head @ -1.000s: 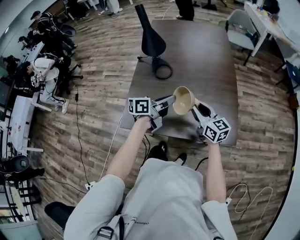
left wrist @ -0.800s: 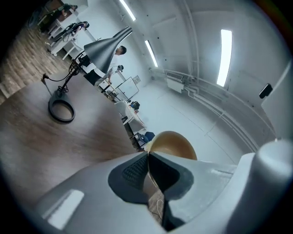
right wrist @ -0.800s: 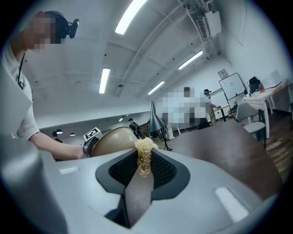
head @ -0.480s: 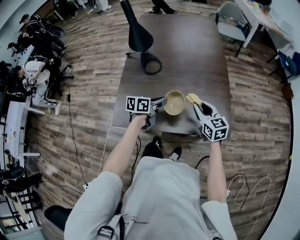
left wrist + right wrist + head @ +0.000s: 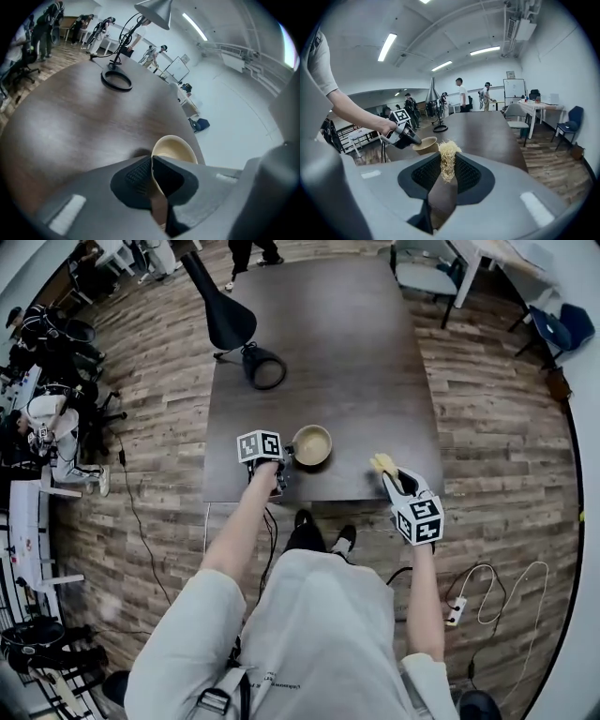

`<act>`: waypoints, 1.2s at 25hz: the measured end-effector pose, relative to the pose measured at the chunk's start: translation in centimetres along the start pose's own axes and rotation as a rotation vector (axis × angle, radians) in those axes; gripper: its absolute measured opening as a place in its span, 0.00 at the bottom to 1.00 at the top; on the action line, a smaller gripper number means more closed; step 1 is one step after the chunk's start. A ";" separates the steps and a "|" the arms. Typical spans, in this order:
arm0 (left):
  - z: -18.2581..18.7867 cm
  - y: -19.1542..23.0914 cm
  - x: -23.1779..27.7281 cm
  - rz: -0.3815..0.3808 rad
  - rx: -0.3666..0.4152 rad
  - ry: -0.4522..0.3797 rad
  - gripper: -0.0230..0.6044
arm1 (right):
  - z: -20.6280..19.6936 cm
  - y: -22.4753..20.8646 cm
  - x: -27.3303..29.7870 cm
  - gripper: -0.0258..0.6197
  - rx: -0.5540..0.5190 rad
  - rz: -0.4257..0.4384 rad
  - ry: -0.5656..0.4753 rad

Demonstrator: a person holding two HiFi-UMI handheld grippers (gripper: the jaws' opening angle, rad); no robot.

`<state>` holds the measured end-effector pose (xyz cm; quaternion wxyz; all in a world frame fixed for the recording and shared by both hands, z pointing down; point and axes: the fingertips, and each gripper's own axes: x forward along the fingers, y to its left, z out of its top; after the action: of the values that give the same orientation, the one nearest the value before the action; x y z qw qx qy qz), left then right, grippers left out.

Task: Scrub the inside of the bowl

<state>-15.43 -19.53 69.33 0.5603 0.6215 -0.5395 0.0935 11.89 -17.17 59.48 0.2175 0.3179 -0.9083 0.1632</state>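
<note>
A tan bowl (image 5: 312, 444) rests on the dark table (image 5: 356, 352) near its front edge. My left gripper (image 5: 284, 456) is shut on the bowl's near rim; in the left gripper view the bowl (image 5: 174, 149) sticks out from between the closed jaws (image 5: 152, 180). My right gripper (image 5: 386, 468) hovers to the right of the bowl, apart from it, shut on a pale yellow fibrous scrubber (image 5: 381, 462). In the right gripper view the scrubber (image 5: 447, 159) pokes up from the jaws, with the bowl (image 5: 424, 145) and left gripper (image 5: 404, 131) beyond.
A black desk lamp with a ring base (image 5: 263, 367) stands at the table's far left (image 5: 117, 79). Chairs (image 5: 422, 268) sit beyond the table. People stand and sit at the room's left side (image 5: 52, 343). Cables (image 5: 497, 601) lie on the wooden floor.
The bowl has gone from tilted up in the air down onto the table. My right gripper with the scrubber has drawn away from it to the right.
</note>
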 end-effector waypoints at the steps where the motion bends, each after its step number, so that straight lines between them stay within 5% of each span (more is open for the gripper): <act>1: -0.3 0.6 0.2 0.031 0.004 0.009 0.06 | -0.7 0.0 -0.2 0.21 0.004 -0.003 0.009; 8: -1.1 2.5 1.1 0.083 -0.035 0.003 0.06 | -3.0 1.4 1.1 0.21 0.024 0.030 0.058; 13: -0.5 1.4 0.6 0.069 0.018 -0.024 0.12 | -2.9 2.6 3.1 0.21 0.007 0.041 0.099; 18: -0.6 1.6 -3.1 0.069 0.012 -0.148 0.12 | -1.7 4.0 6.2 0.21 0.005 0.029 0.116; 24: -2.4 -0.3 -10.0 0.170 0.222 -0.357 0.04 | 1.0 8.8 9.2 0.21 -0.041 0.013 0.111; 26: -3.2 -1.2 -11.8 0.220 0.293 -0.358 0.04 | 1.9 10.7 9.2 0.21 -0.027 0.004 0.101; 30: -6.6 -3.1 -14.9 0.192 0.324 -0.345 0.04 | 1.3 14.2 7.0 0.21 0.005 -0.039 0.095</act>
<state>-15.78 -6.44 59.05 0.3416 0.6556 -0.6619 0.1239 -2.58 -10.74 59.61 0.2627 0.3278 -0.8903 0.1759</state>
